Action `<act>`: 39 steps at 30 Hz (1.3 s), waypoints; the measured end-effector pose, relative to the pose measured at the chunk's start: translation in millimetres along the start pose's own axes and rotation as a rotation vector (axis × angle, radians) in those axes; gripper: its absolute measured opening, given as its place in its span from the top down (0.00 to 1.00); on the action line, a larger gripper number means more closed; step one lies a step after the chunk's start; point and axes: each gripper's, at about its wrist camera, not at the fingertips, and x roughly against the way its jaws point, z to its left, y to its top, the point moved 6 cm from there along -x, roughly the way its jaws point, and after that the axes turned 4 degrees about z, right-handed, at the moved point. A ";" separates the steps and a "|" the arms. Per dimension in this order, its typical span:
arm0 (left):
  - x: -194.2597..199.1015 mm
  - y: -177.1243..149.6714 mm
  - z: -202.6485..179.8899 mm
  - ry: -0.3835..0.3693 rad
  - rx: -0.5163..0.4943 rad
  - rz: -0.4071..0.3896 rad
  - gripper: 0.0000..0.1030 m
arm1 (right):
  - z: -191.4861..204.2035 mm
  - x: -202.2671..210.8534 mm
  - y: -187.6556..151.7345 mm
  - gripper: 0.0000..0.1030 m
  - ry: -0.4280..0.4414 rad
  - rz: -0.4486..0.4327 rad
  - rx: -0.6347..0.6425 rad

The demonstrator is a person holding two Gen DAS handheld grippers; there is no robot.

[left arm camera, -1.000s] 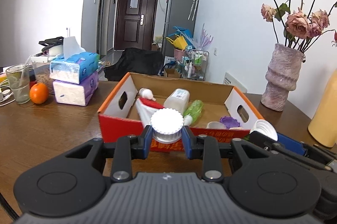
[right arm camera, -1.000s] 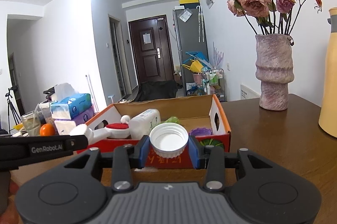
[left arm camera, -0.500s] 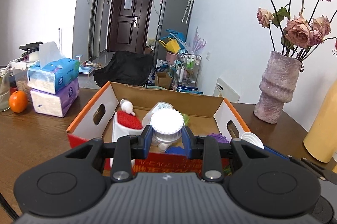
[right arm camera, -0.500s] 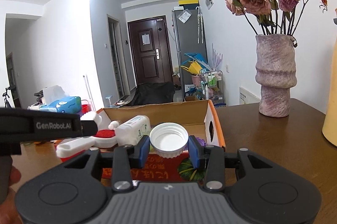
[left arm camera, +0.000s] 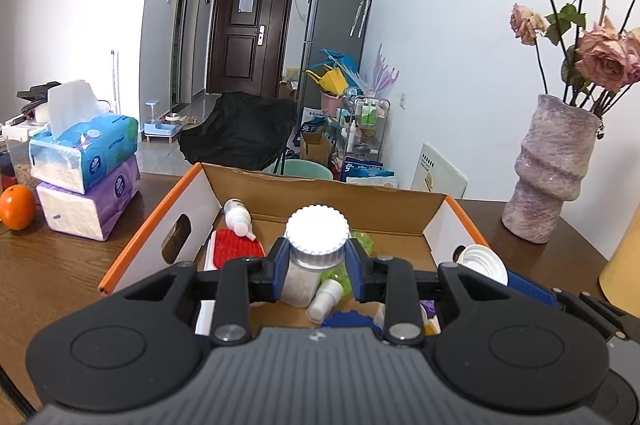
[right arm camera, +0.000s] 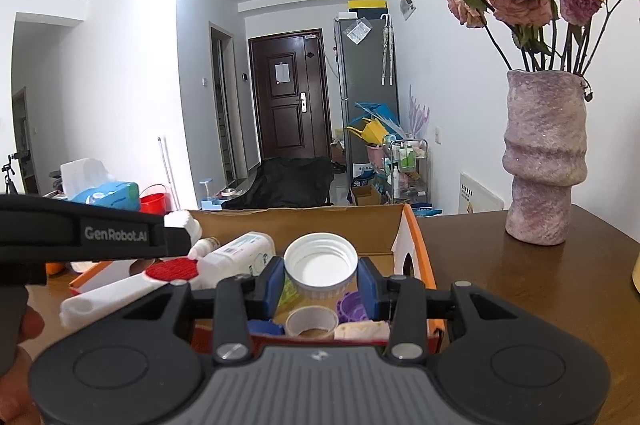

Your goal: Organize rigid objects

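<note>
An open cardboard box (left arm camera: 332,197) with orange rims sits on the brown wooden table and holds bottles, caps and a red-and-white brush (left arm camera: 236,249). My left gripper (left arm camera: 316,265) is shut on a small white-capped bottle (left arm camera: 316,239) and holds it over the box's near left part. My right gripper (right arm camera: 320,283) is shut on an upturned white lid (right arm camera: 320,263) over the box's (right arm camera: 416,245) right end. That lid also shows in the left wrist view (left arm camera: 480,263). The left gripper's body crosses the right wrist view at the left.
A mottled pink vase (left arm camera: 552,169) of dried roses stands right of the box; it also shows in the right wrist view (right arm camera: 544,161). Stacked tissue packs (left arm camera: 86,161) and an orange (left arm camera: 16,207) sit to the left. A yellow container edge (left arm camera: 624,261) is at the far right.
Both grippers have moved forward and up, from in front of the box to over its inside, each keeping its hold. The box interior now fills more of both views.
</note>
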 end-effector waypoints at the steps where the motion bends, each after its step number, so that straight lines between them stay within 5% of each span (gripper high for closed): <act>1: -2.6 1.0 0.2 0.004 -0.003 0.002 0.70 | -1.0 -3.6 1.5 0.63 0.000 0.000 0.001; 16: -35.5 15.6 11.0 0.086 -0.015 0.041 0.69 | 1.6 -42.9 16.1 0.62 0.016 0.010 0.032; 18: -37.9 16.1 12.7 0.095 -0.016 0.045 0.64 | 0.4 -47.1 15.7 0.62 0.015 0.021 0.030; 20: -38.6 15.7 14.4 0.089 -0.012 0.044 0.34 | -1.5 -49.5 16.0 0.62 0.014 0.033 0.028; 22: -37.2 16.4 18.2 0.107 0.001 0.034 0.13 | -3.5 -49.8 16.1 0.54 0.008 0.045 0.027; 24: -32.9 18.8 19.4 0.117 -0.001 0.016 0.08 | -8.0 -49.4 17.7 0.15 -0.008 0.045 0.016; 26: -29.2 20.3 20.2 0.122 -0.002 -0.004 0.01 | -11.6 -45.6 19.6 0.04 -0.035 0.026 0.012; 39: -9.0 24.0 18.4 0.124 -0.006 -0.026 0.00 | -18.6 -26.8 28.5 0.00 -0.045 0.015 0.017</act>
